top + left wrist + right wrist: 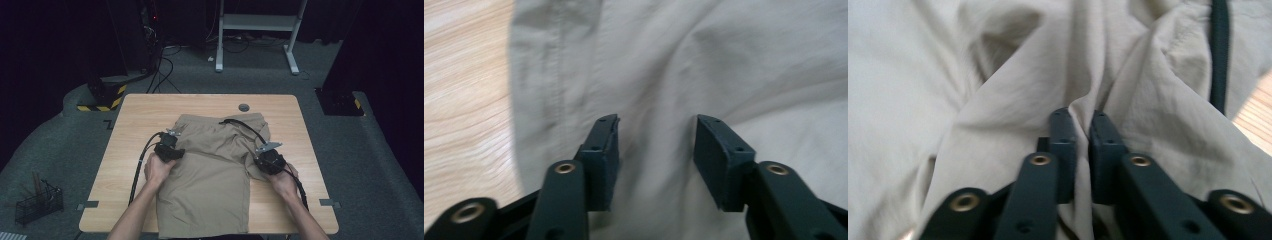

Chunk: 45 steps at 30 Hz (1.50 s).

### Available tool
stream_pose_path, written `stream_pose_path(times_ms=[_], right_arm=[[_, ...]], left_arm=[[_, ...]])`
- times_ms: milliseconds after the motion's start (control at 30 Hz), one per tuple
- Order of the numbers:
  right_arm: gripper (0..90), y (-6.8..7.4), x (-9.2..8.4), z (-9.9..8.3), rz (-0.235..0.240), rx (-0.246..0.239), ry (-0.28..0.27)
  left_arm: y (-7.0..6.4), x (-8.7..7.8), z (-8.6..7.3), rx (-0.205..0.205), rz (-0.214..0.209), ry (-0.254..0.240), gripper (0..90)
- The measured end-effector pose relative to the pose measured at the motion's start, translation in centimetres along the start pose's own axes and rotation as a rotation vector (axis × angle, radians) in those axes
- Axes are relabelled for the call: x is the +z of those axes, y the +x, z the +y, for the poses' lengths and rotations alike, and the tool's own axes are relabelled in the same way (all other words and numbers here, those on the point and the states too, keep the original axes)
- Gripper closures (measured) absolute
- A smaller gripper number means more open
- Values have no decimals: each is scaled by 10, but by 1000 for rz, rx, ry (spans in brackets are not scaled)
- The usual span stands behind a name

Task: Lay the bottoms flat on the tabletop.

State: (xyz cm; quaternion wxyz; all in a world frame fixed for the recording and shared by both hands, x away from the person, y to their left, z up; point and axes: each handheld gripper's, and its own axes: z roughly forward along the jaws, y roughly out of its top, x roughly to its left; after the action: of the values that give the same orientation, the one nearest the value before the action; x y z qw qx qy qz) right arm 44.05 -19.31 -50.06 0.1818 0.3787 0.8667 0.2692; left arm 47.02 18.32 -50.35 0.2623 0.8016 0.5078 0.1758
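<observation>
A pair of tan shorts (pixel 210 170) lies spread on the bench (pixel 130 120). The right gripper (pixel 1082 125) has its jaws nearly together, pinching a raised fold of the cloth near the right edge. The left gripper (pixel 656 135) rests over the shorts' left side with jaws apart and nothing between them. A good fold likely needs the left jaws to bite a firm ridge of cloth before both hands lift evenly.
</observation>
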Motion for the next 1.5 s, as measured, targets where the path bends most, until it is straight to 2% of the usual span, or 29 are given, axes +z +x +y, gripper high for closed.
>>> stream_pose_path(times_ms=[33,133,233,333,400,467,500,567,633,667,700,767,800,833,867,900,967,1000,1033,1067,1133,1267,1333,1433,1500], right_arm=[[763,-1,-2,0,1,22,-11],[673,5,-9,6,17,35,-92],[629,22,-14,17,34,2,-156],[616,37,-10,25,72,-22,-174],[617,44,-3,27,90,-35,-163],[644,50,4,27,108,-53,-138],[691,52,7,26,122,-62,-124],[778,56,9,25,185,-78,-102],[825,63,9,23,200,-119,-79],[844,66,11,21,197,-138,-54],[864,67,14,18,188,-158,-45],[884,64,13,16,196,-137,-50],[885,64,13,14,195,-133,-52],[883,64,12,13,193,-126,-54],[874,65,12,13,191,-125,-58],[867,66,13,13,189,-124,-59],[859,69,15,15,181,-127,-71],[858,71,17,17,180,-115,-80],[858,72,20,20,178,-105,-91],[858,74,25,24,166,-97,-105],[859,78,32,31,144,-103,-118],[859,82,48,48,139,-90,-143],[859,83,53,54,137,-80,-146],[837,83,57,59,145,-61,-150],[802,83,57,58,156,-53,-148]], left_arm=[[1,-1,0,-6,2,-16,491],[3,-3,6,-15,15,-56,453],[3,1,16,-15,54,-74,423],[7,9,26,-43,83,-88,403],[10,16,30,-63,113,-73,410],[10,24,32,-40,155,-26,511],[11,27,31,-30,163,-27,550],[12,29,32,-17,190,-34,633],[12,33,36,26,272,-21,707],[13,37,40,54,320,1,735],[14,40,43,78,361,20,757],[17,45,51,123,416,71,761],[18,47,54,135,441,85,759],[22,49,57,128,450,99,746],[26,48,59,102,440,96,694],[31,46,60,56,412,82,652],[40,40,57,-53,299,31,529],[42,35,54,-81,254,-7,485],[40,28,49,-87,219,-42,463],[39,23,46,-86,201,-55,439],[32,11,40,-61,168,-89,418],[19,-6,27,-52,72,-120,403],[11,-6,21,-50,43,-124,402],[0,3,14,-33,25,-98,400],[-6,8,11,-45,10,-86,393]])
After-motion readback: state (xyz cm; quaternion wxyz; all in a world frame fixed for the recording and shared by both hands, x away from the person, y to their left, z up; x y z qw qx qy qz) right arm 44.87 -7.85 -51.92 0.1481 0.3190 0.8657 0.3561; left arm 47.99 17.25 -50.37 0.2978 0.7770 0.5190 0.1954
